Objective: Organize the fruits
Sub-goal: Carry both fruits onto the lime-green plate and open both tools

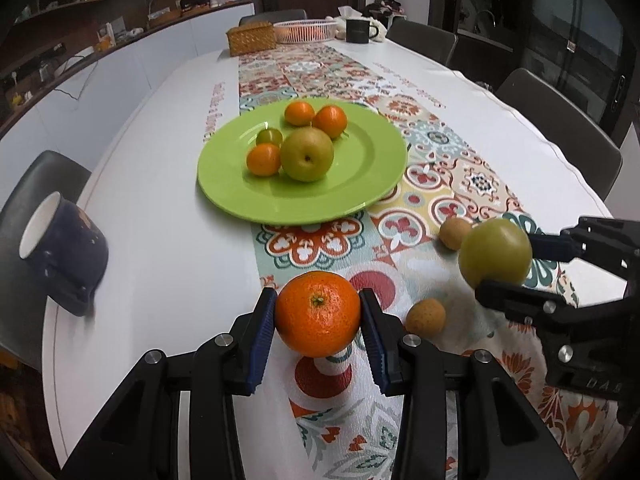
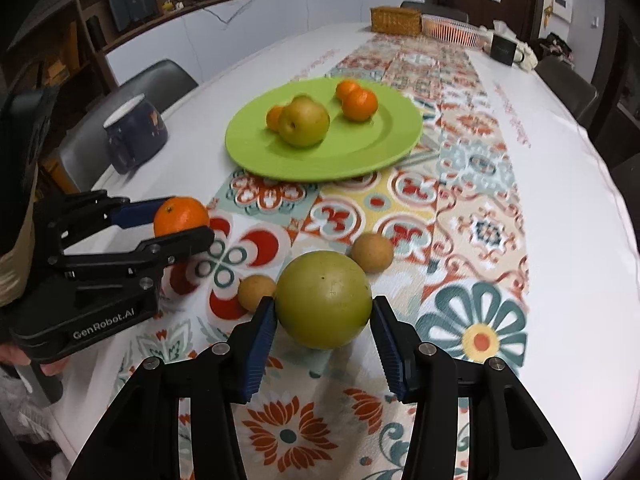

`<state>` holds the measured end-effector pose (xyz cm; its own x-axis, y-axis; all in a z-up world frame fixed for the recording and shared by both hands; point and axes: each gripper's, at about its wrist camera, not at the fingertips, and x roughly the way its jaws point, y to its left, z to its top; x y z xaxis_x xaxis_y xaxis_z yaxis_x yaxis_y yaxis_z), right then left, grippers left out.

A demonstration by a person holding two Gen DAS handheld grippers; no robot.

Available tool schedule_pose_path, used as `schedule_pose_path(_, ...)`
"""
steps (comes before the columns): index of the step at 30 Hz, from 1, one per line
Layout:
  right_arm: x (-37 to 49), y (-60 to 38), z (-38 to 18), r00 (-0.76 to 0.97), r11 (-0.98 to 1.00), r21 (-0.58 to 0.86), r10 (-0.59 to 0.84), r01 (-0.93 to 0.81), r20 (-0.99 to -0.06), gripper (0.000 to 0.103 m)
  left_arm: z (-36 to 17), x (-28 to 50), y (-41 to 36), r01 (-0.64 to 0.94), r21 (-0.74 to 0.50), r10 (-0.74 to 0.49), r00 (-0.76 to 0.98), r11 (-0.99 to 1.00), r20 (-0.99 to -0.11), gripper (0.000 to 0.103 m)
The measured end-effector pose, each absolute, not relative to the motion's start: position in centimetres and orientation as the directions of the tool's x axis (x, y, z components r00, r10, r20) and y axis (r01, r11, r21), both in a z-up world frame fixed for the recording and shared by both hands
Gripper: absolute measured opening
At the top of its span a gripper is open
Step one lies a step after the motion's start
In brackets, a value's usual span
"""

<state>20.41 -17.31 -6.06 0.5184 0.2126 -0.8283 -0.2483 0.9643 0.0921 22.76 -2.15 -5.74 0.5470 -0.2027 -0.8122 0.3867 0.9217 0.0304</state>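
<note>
My left gripper is shut on an orange mandarin and holds it above the patterned runner; it also shows in the right wrist view. My right gripper is shut on a green apple, also seen in the left wrist view. A green plate ahead holds a yellow-green pear, three mandarins and a small green fruit. Two small tan fruits lie on the runner between the grippers.
A dark blue mug stands at the table's left edge. At the far end are a wicker box, a white basket and a black mug. Dark chairs surround the table.
</note>
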Motion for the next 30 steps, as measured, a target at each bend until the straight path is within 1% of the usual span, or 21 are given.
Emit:
schedule_pose_path(10, 24.1, -18.0, -2.7, 0.591, 0.966, 0.057, 0.201, -0.253, -0.782, 0.049, -3.3, 25.5, -1.9, 0.34, 0.032, -0.188, 0.593, 0.94, -0.783, 0.041)
schedule_pose_path(18, 28.7, -17.6, -1.3, 0.606, 0.958, 0.066, 0.228, -0.279, -0.762, 0.049, -1.6, 30.2, -1.7, 0.324, 0.053, -0.172, 0.625, 0.945, -0.762, 0.041)
schedule_pose_path(23, 31.9, -17.2, -1.6, 0.589, 0.954, 0.09, 0.248, -0.285, -0.769, 0.049, -1.6, 33.6, -1.6, 0.312, 0.037, -0.175, 0.622, 0.95, -0.763, 0.041)
schedule_pose_path(30, 35.1, -17.5, -3.3, 0.552, 0.958, 0.095, 0.236, -0.271, -0.799, 0.049, -2.5, 38.2, -3.1, 0.324, 0.023, -0.186, 0.598, 0.946, -0.779, 0.041)
